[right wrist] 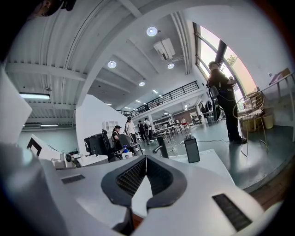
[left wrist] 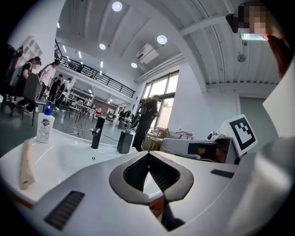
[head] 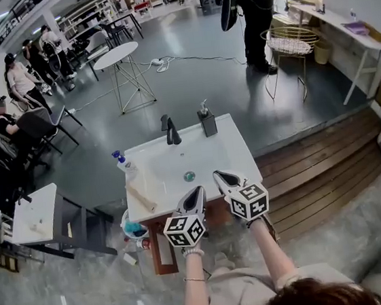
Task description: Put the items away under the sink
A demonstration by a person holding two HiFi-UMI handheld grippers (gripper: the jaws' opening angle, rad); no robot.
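The 2 grippers, left gripper [head: 196,190] and right gripper [head: 219,175], are clenched on nothing (tips meeting) over the sink's [head: 232,131] near edge. A bottle [head: 124,165] and a wooden stick [head: 141,198] sit left of the left fingers.

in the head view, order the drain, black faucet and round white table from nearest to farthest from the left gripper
From the left gripper:
1. Drain, just ahead of its tips.
2. Black faucet, at the back edge of the sink.
3. Round white table, far beyond the sink, upper left.
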